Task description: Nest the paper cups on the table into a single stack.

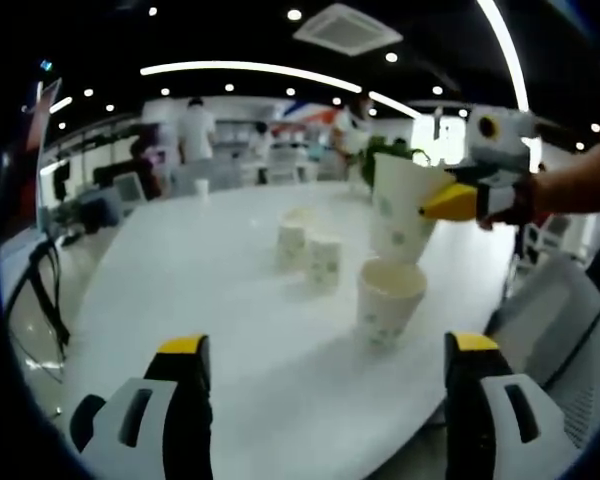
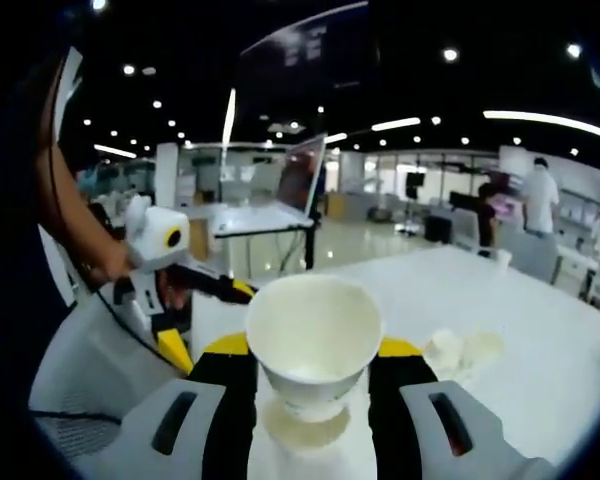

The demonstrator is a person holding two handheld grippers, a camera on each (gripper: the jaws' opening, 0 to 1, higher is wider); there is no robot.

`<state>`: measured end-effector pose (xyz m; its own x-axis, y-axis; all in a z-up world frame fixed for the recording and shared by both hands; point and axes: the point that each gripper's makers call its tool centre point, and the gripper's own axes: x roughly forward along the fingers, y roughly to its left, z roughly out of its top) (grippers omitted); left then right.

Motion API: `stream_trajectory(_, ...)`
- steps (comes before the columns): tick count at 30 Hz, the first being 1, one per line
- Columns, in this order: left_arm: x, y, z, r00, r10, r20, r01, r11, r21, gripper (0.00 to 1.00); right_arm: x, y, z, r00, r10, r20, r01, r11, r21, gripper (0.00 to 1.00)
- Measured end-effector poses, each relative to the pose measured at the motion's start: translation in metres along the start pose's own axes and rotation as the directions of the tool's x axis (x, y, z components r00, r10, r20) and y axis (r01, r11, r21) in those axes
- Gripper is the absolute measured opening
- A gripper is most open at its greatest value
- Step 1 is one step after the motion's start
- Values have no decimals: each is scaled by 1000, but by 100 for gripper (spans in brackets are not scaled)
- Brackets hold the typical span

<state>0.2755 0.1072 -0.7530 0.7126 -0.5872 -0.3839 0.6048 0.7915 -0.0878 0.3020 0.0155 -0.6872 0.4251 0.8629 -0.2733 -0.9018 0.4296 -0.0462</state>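
In the left gripper view, the left gripper (image 1: 325, 372) stood at the bottom of the frame with its two yellow-tipped jaws spread wide and nothing between them — released over the near part of the white table (image 1: 180, 270). Just right of centre stood a paper cup (image 1: 389, 301), upright and open at the top, with small green marks on its wall. Directly above it, at the right of centre, hung a second, held cup (image 1: 400, 205), tilted and clear of the standing one, gripped by the right gripper (image 1: 450, 195), which came in from the right edge with a person's hand (image 1: 515, 205) behind it. Farther back, near the middle of the frame, two more cups (image 1: 310, 255) stood close together beside what looked like another cup rim, too blurred to tell apart. A small far cup (image 1: 201, 186) stood near the table's far edge, upper left of centre, with people standing beyond it.

In the right gripper view, the right gripper (image 2: 315, 375) at the bottom centre was clenched on the held cup (image 2: 313, 340), its open mouth facing the camera — the jaws pressed against its wall on either side. Below it showed the rim of the standing cup (image 2: 302, 428). The left gripper (image 2: 175, 300) appeared at the left of the frame, with an open laptop (image 2: 280, 190) on a stand behind it.
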Motion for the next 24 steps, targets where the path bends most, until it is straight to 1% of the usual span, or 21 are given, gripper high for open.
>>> stream_trajectory(14, 1, 1, -2, 1000, 2, -4, -2, 1000, -4, 97, 7, -1, -22, 1000, -14, -26, 14, 1000, 4, 41)
stream_trajectory(21, 1, 1, -2, 1000, 0, -5, 0, 1000, -3, 97, 9, 1, -37, 999, -16, -52, 17, 1000, 17, 41)
stream_trajectory(24, 1, 1, -2, 1000, -1, -5, 1, 1000, -4, 96, 11, 0, -45, 998, -21, -63, 23, 999, 39, 41)
